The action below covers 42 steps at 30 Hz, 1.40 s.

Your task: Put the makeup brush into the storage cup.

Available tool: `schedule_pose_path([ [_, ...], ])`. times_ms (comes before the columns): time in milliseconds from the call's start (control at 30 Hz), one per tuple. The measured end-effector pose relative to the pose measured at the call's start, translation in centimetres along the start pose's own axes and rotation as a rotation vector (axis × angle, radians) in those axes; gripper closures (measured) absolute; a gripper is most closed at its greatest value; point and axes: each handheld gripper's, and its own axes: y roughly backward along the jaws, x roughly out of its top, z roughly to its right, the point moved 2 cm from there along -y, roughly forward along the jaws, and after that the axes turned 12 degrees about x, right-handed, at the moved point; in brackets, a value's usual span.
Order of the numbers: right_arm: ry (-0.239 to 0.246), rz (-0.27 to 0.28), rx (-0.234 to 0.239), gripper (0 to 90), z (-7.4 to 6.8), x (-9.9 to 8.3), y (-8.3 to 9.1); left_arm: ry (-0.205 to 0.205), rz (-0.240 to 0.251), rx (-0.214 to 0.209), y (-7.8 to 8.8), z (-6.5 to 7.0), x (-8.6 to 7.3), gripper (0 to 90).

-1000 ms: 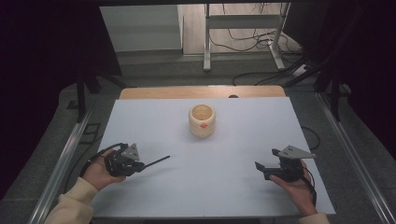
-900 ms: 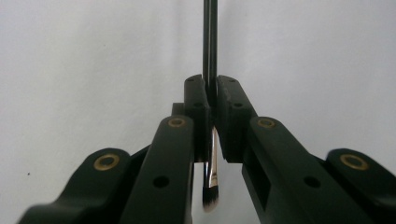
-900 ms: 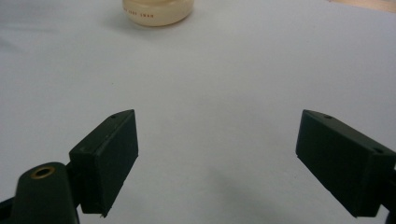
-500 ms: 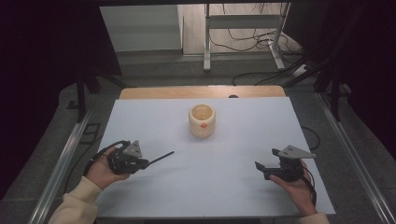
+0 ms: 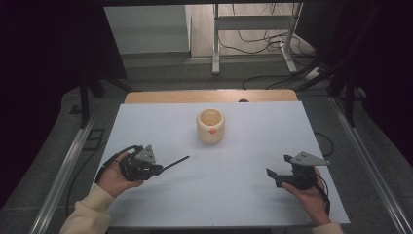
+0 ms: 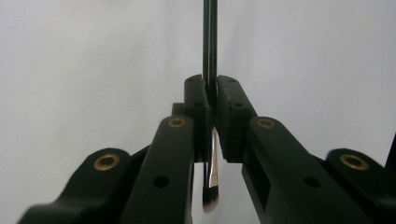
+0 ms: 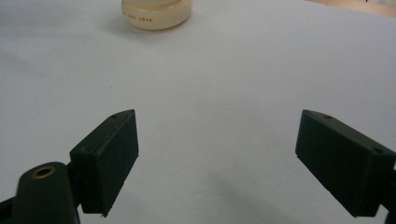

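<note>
While the left gripper [image 6: 211, 100] clamps the brush [image 6: 210, 42], its handle juts beyond.

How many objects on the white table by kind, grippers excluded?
Cream cup: 1
Makeup brush with a black handle, clamped in the left gripper: 1
Total: 2
</note>
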Motion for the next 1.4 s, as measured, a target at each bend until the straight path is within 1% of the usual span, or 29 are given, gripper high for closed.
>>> schedule_pose_path([
  [233, -0.001, 0.002, 0.001, 13.7, 0.0, 0.0, 0.0, 0.006, 0.013, -0.004, 0.0, 0.3, 0.6, 83.5],
  [567, -0.001, -0.001, -0.001, 13.7, -0.1, 0.1, -0.1, 0.022, 0.014, -0.004, 0.0, 0.5, 0.9, 83.5],
  [633, 0.0, 0.0, 0.0, 13.7, -0.1, 0.1, -0.1, 0.019, 0.017, -0.003, 0.0, 0.6, 1.0, 83.5],
  [700, 0.0, 0.0, 0.001, 13.7, -0.1, 0.1, -0.1, 0.028, 0.022, 0.001, 0.0, 0.8, 1.2, 83.5],
  [900, 0.0, -0.001, 0.001, 13.7, -0.1, 0.1, -0.1, 0.019, 0.029, -0.004, -0.1, 1.1, 1.8, 83.5],
  [1133, 0.0, 0.001, 0.0, 13.7, -0.1, 0.1, -0.1, 0.019, 0.036, -0.004, -0.3, 1.4, 2.5, 83.5],
  [1400, 0.002, 0.0, -0.003, 13.7, -0.1, 0.1, -0.1, 0.003, 0.042, -0.004, -0.6, 1.8, 3.5, 83.5],
])
